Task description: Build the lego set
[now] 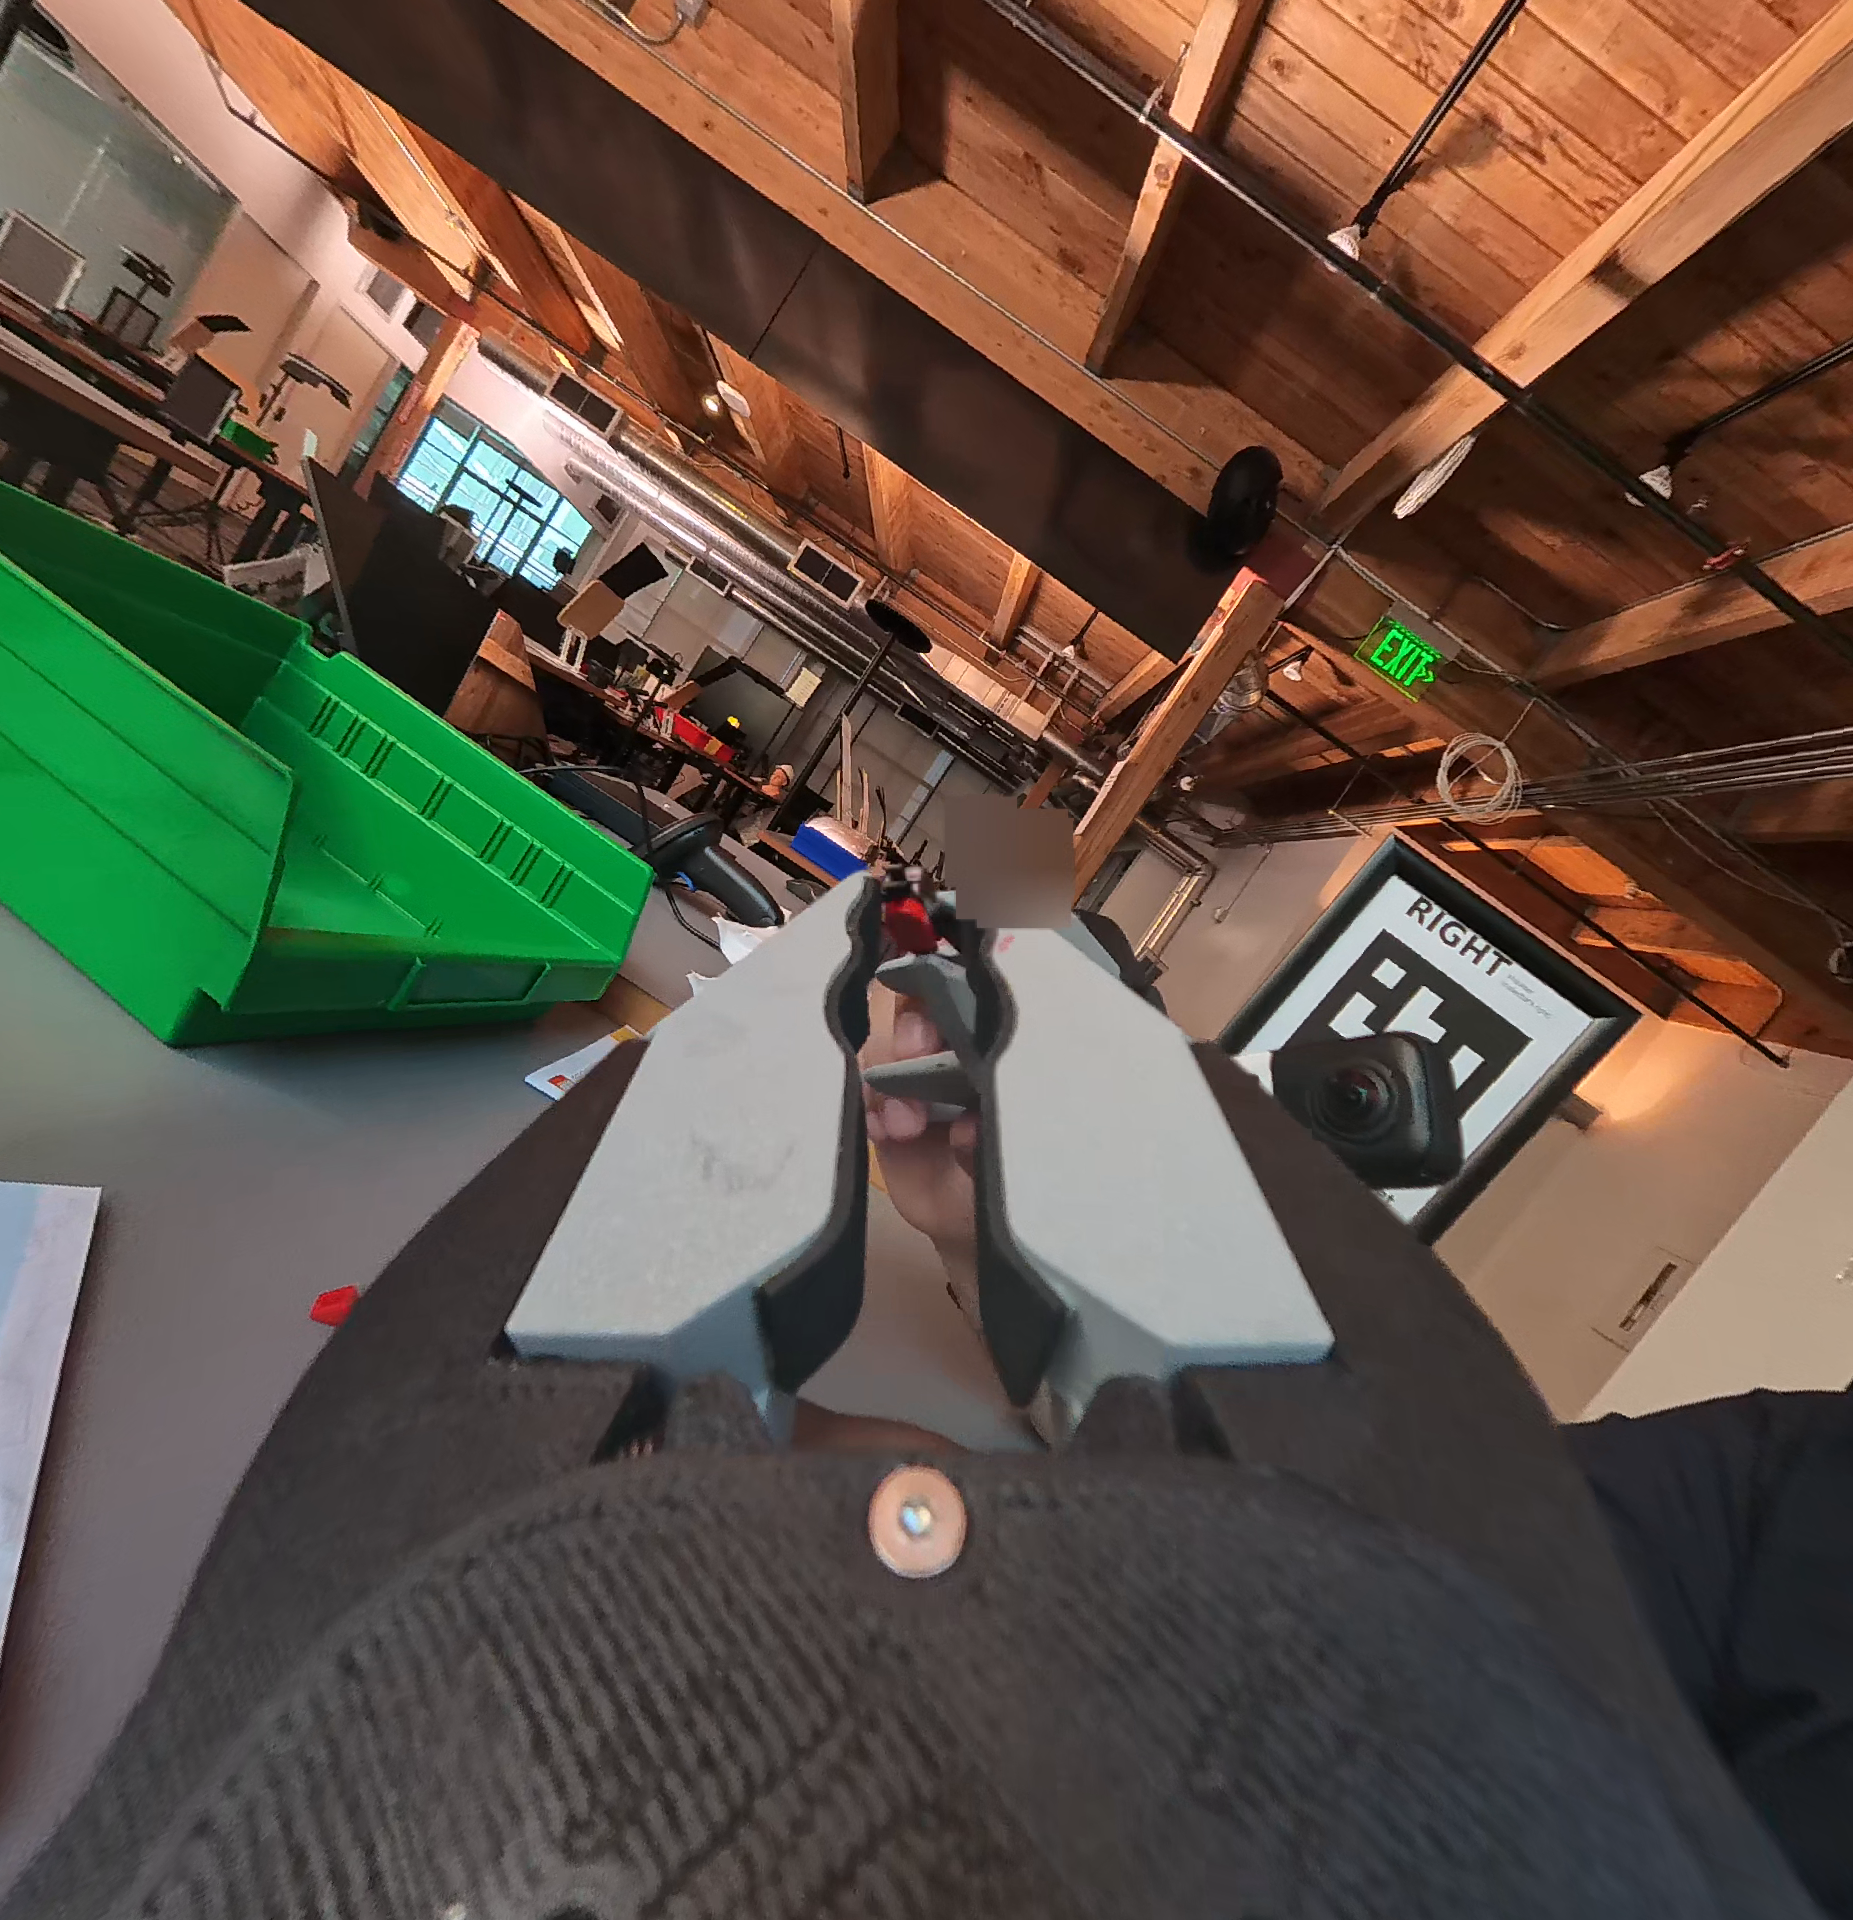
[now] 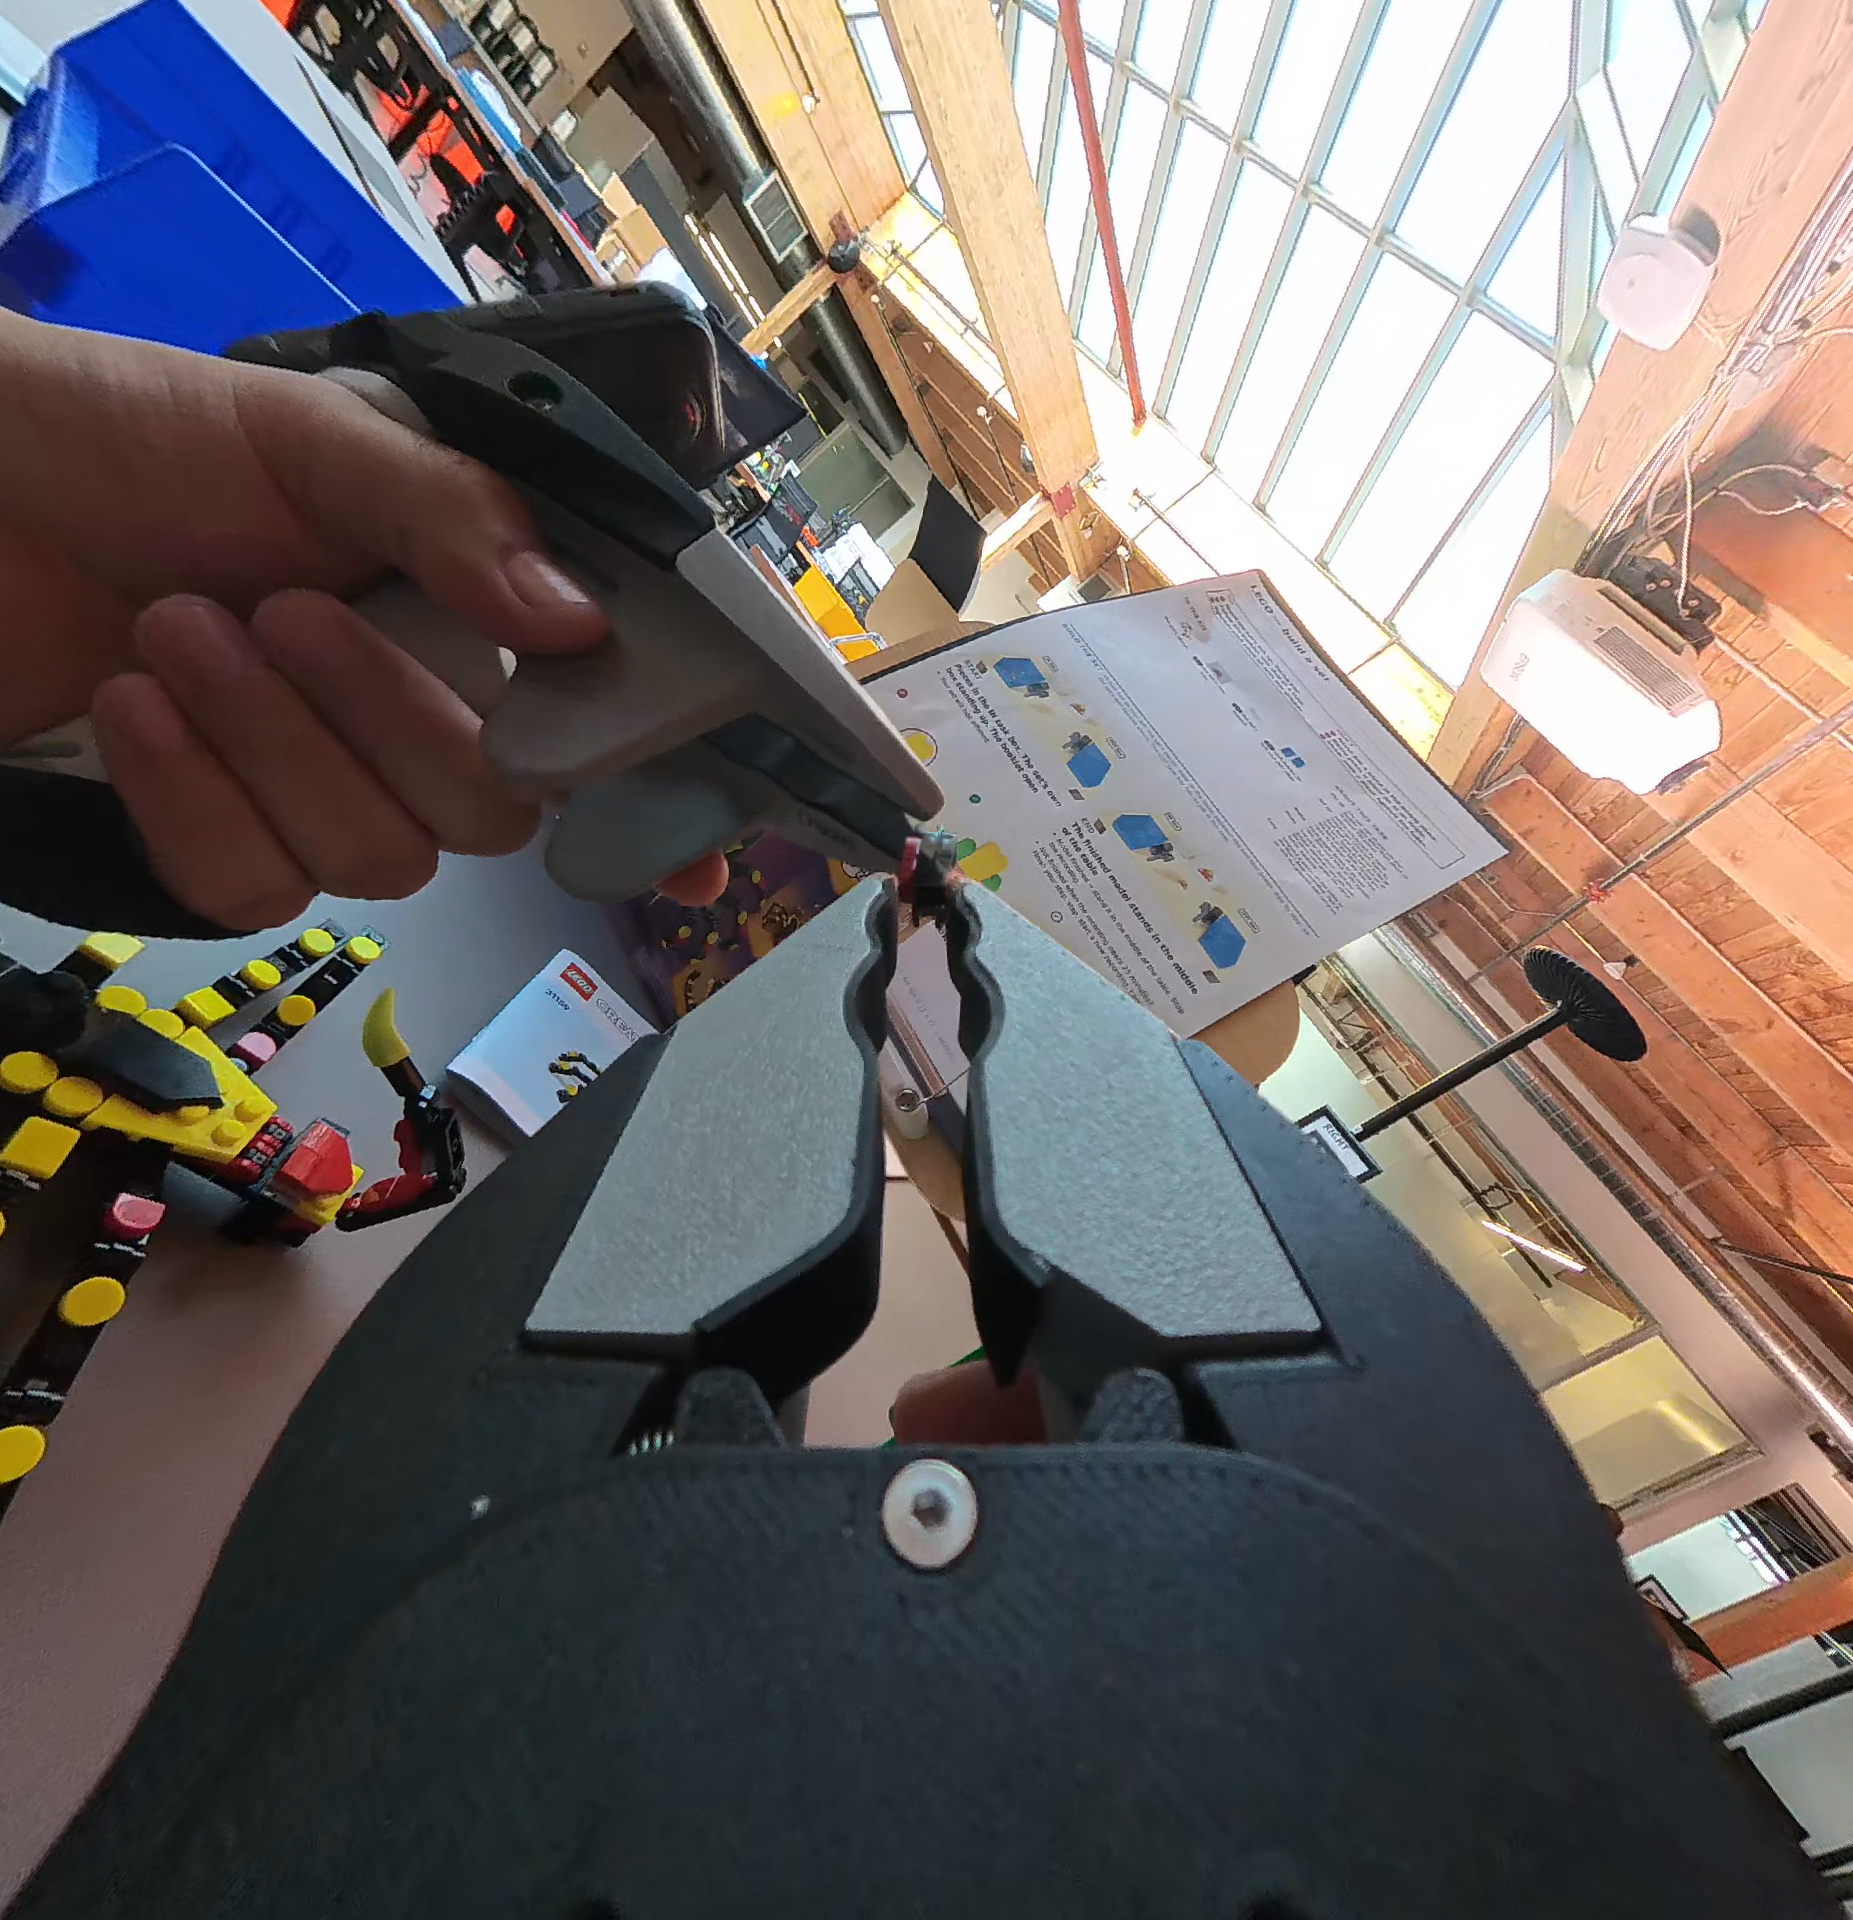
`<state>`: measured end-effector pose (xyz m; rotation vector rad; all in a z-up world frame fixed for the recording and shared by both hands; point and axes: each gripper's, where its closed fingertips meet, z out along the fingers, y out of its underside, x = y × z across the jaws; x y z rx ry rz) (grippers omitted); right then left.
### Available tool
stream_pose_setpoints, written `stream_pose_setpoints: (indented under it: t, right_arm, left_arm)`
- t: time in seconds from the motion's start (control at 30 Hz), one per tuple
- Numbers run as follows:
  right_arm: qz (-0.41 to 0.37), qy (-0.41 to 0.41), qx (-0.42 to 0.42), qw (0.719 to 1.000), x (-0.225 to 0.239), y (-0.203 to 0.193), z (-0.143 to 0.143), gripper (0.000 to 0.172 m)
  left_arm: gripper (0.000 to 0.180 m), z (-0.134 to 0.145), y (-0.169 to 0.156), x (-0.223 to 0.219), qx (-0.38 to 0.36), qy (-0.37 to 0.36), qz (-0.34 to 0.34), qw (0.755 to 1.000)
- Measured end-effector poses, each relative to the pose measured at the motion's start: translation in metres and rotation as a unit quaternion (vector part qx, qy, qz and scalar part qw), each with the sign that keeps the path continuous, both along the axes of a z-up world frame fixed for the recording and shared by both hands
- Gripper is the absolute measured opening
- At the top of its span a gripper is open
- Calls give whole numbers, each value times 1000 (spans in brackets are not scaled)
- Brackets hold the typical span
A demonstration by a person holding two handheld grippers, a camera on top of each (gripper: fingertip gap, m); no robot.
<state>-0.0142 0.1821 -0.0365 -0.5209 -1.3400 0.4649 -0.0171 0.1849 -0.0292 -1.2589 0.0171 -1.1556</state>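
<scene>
Clearly both sets of fingers meet on one tiny red-and-black brick piece (image 2: 924, 871), raised in the air well above the surface (image 2: 278, 1351). The left gripper (image 1: 906, 896) is nearly closed, pinching the red part at its very tips; the right gripper (image 2: 920, 902) is also almost closed, nipping the black lower end. The piece looks light, rigid and glossy, likely to slip or pop apart, so flat sides give the best hold. A yellow-and-black brick model (image 2: 143, 1101) lies at 9 o'clock in the right wrist view, green bins (image 1: 278, 810) at 9 o'clock in the left; between is open room.
</scene>
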Motion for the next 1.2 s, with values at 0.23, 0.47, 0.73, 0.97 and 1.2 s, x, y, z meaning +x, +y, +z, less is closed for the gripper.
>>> stream_pose_setpoints:
  t: [0.23,0.47,0.73,0.97,1.2]
  right_arm:
    - [12,7,1,1000,2,-5,2,6]
    - [-5,11,-9,1000,0,1,2,9]
    - [-19,9,-19,1000,-2,4,2,7]
    - [8,2,-9,1000,2,-1,2,5]
    - [28,-10,-8,1000,2,-5,-2,5]
  left_arm:
    - [5,-5,-2,13,5,25,-21,999]
    - [5,-5,1,12,0,-19,-26,999]
    - [5,-4,4,9,7,-64,-2,998]
    - [6,-3,0,13,16,-4,-4,1000]
    - [9,1,-1,4,16,7,8,1000]
